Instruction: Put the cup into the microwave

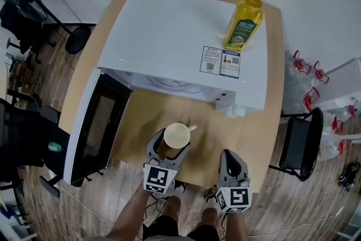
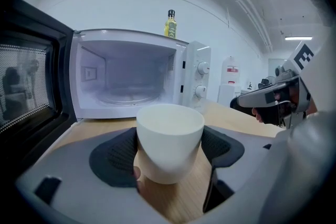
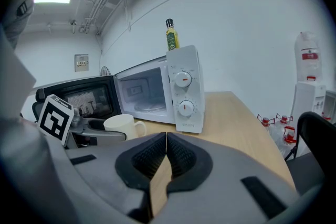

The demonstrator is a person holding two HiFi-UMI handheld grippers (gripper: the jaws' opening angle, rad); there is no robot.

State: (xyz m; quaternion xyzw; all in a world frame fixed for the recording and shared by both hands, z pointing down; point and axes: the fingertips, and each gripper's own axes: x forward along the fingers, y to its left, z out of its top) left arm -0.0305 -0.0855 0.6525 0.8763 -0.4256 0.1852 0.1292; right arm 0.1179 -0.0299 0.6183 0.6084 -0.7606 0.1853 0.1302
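Clamping plain white cup (image 1: 176, 135), upright, empty, left tongs (image 2: 169, 150)

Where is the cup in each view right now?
Head view: cup at bottom centre, clamped in the left tool.
Left gripper view: cup in the centre foreground, between the jaws.
Right gripper view: cup low, left of centre.
Shared landmark: oil bottle standing on the microwave.
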